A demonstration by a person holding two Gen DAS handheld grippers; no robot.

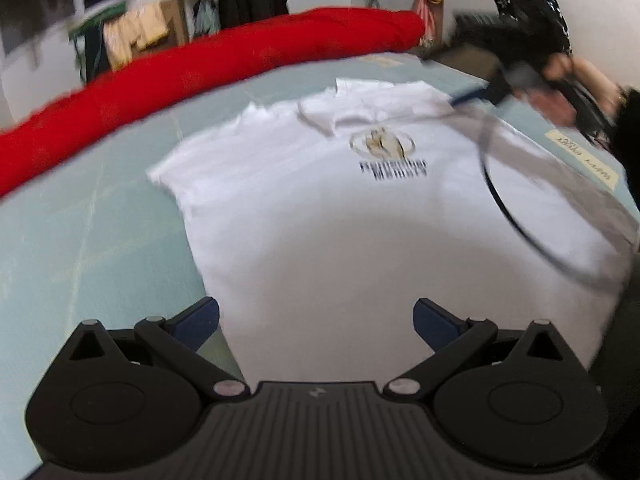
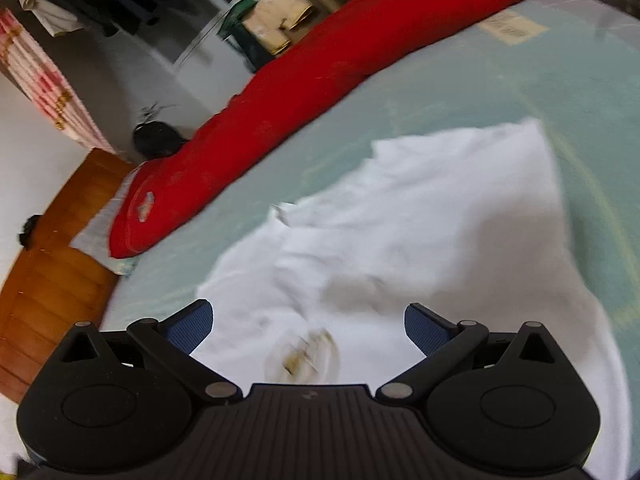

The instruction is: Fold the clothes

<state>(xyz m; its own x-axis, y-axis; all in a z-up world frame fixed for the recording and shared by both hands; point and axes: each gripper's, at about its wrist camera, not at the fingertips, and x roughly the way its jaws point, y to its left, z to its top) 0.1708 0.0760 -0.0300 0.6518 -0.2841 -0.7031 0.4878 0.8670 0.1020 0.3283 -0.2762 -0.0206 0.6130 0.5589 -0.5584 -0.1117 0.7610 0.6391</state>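
Lying spread face-up on the pale green bed (image 1: 100, 216), the white polo shirt (image 1: 320, 208) runs lengthwise straight away from the left claw (image 1: 316, 322): hem end nearest that claw, collar (image 1: 320, 114) and printed chest logo (image 1: 384, 152) pointing toward the far edge of the bed, where a long red bolster (image 1: 224, 64) lies along the side. The left claw hovers over the hem end near the shirt's left side edge, its blue-padded jaws wide apart and gripping nothing. The right claw (image 2: 308, 326), held in a person's hand (image 1: 560, 84), sits at the collar end near the shirt's right shoulder; seen from its own camera its jaws are also spread and empty, with the logo just below them and a sleeve (image 2: 480, 184) lying out flat ahead toward the bed's far corner. A dark cable (image 1: 516, 216) loops across the shirt's right side. So the left claw is the nearer one to the hem, the right to the shoulder and sleeve. Motion blur hides any fine creases, and I judge the shirt looks unfolded along its whole length.
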